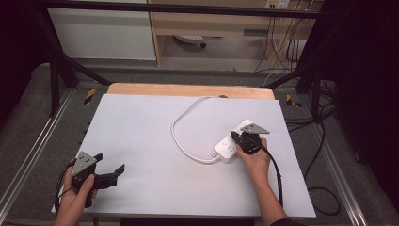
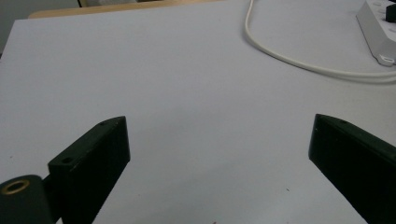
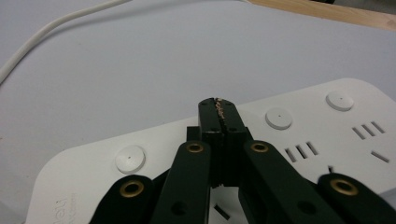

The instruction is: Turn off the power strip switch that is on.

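Here the right gripper (image 3: pixel 218 103), jaws pressed together with nothing between them, rests its tips on the white power strip (image 1: pixel 234 141) at the table's (image 1: pixel 141 141) right side. The left gripper (image 1: pixel 109 168) sits near the front left corner, jaws spread wide, well apart from the strip's white cable (image 1: pixel 181 141).

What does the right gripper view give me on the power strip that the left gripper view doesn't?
Right gripper view: the right claw is shut, its tips over the power strip top face, among round buttons and socket slots; contact can't be judged.

Left gripper view: the left claw stands open over the bare white mat, with the strip's end wall at the far corner.

Both: the white cable and the table's wooden edge.
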Available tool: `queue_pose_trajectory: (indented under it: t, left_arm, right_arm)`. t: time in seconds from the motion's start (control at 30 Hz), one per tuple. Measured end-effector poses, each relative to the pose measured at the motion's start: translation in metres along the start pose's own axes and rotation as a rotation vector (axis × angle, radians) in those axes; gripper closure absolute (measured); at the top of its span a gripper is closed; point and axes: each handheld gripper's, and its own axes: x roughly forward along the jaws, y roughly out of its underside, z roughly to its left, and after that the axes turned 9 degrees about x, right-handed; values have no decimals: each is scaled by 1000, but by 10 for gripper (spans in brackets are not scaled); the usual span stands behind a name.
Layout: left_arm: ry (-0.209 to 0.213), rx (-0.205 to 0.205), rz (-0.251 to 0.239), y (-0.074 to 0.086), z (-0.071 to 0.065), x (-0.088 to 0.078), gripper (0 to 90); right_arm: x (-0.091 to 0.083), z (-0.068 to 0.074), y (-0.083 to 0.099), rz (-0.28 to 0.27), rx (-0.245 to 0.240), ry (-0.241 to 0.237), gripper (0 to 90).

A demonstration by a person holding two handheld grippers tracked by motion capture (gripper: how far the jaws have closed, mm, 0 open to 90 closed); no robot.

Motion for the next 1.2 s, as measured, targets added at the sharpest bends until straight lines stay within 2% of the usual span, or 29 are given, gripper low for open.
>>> queue_pose_trajectory:
  t: [0.23,0.33,0.6,0.7,0.93,1.1,1.2]
  left_arm:
    - [1,0,2,0,0,0,52]
    - [2,0,4,0,0,1,52]
    - [0,-2,7,1,1,1,52]
    - [0,-3,7,1,1,1,52]
    - [-1,-3,7,1,2,1,52]
    - [-2,-2,5,1,2,1,52]
    - [-3,-3,5,1,2,1,52]
  right_arm:
    - [0,1,0,2,5,2,900]
    - [0,0,0,3,23,0,900]
    - [-1,1,-2,-7,16,0,900]
    - [-2,-1,-2,-11,42,-10,900]
    - [-3,2,-1,-33,32,-26,900]
    - [-6,2,-3,-45,47,-34,900]
    - [-8,1,-5,-58,65,-43,844]
